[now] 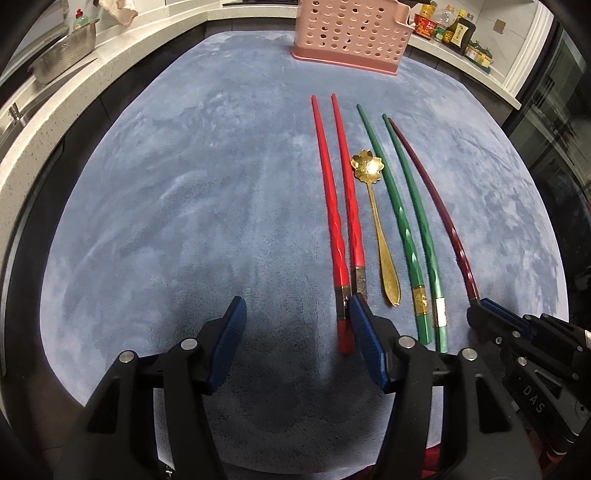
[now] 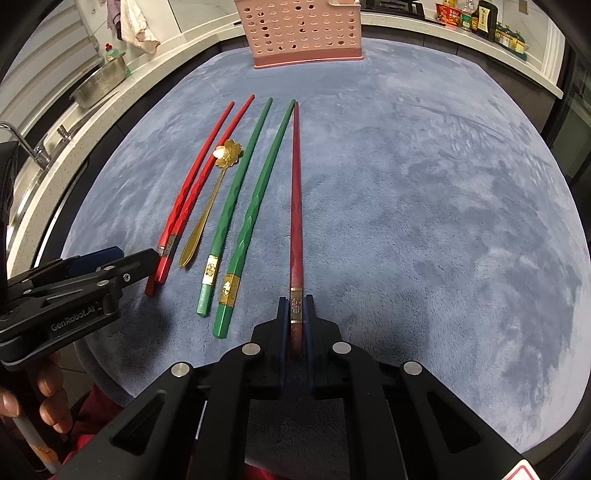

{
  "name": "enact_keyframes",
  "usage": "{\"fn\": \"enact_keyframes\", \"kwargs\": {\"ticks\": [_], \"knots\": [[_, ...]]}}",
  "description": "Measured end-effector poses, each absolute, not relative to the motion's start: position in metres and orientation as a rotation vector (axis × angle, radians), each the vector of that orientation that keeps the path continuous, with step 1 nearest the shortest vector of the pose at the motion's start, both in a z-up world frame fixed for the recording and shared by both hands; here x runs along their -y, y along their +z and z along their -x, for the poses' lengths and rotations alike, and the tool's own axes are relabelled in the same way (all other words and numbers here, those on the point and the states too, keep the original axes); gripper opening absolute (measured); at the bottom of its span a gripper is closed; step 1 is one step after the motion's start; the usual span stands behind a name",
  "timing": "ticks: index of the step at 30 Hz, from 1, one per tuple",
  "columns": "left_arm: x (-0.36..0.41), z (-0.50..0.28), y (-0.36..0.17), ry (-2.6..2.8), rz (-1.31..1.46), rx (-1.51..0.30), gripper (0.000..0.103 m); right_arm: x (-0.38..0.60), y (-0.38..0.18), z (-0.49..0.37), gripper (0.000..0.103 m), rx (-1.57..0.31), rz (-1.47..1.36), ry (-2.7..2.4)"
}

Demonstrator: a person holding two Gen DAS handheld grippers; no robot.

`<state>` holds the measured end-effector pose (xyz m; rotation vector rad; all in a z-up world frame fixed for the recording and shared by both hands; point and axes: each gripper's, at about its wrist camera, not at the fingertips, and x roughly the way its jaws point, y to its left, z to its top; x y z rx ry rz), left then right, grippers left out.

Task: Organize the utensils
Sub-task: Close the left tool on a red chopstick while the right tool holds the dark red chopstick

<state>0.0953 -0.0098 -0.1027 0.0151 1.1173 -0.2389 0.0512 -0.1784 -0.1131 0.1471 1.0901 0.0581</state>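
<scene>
**Right tongs clamped on the dark red chopstick; left tongs gaping beside the red pair**

While the right gripper [image 2: 295,314] pinches the butt end of the dark red chopstick [image 2: 295,206], its pads closed hard on the banded section, the rest of the stick lies along the blue cloth [image 2: 424,221]. Its long axis runs from 6 o'clock at the jaws straight up to 12 o'clock in the right wrist view, thin tip pointing at the pink basket [image 2: 303,33] at the cloth's far edge.

The left gripper [image 1: 295,317] stands open, holding nothing; one pad sits just beside the butts of the red chopsticks [image 1: 332,206] at about 1 o'clock from it.

Risks, as I judge them: the grip is at the very end, so on lifting the long stick may droop or swivel between the pads. Its tip lies touching or nearly touching the nearer of the green chopsticks [image 2: 258,192] at 11 o'clock, and a sideways swing could knock that one into the gold spoon [image 2: 218,184]. Closing the left jaws from here may catch only one red stick.
</scene>
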Motion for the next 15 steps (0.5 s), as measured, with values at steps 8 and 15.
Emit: {"fn": "enact_keyframes", "kwargs": {"ticks": [8, 15], "knots": [[0.0123, -0.0966, -0.106, -0.24, -0.028, -1.117, 0.055, 0.1787, -0.1138, -0.0516, 0.007, -1.091, -0.147, 0.058], [0.014, -0.0953, -0.1074, -0.237, -0.037, -1.105, 0.054, 0.1787, -0.1137, -0.0516, 0.007, -1.091, -0.147, 0.059]]}}
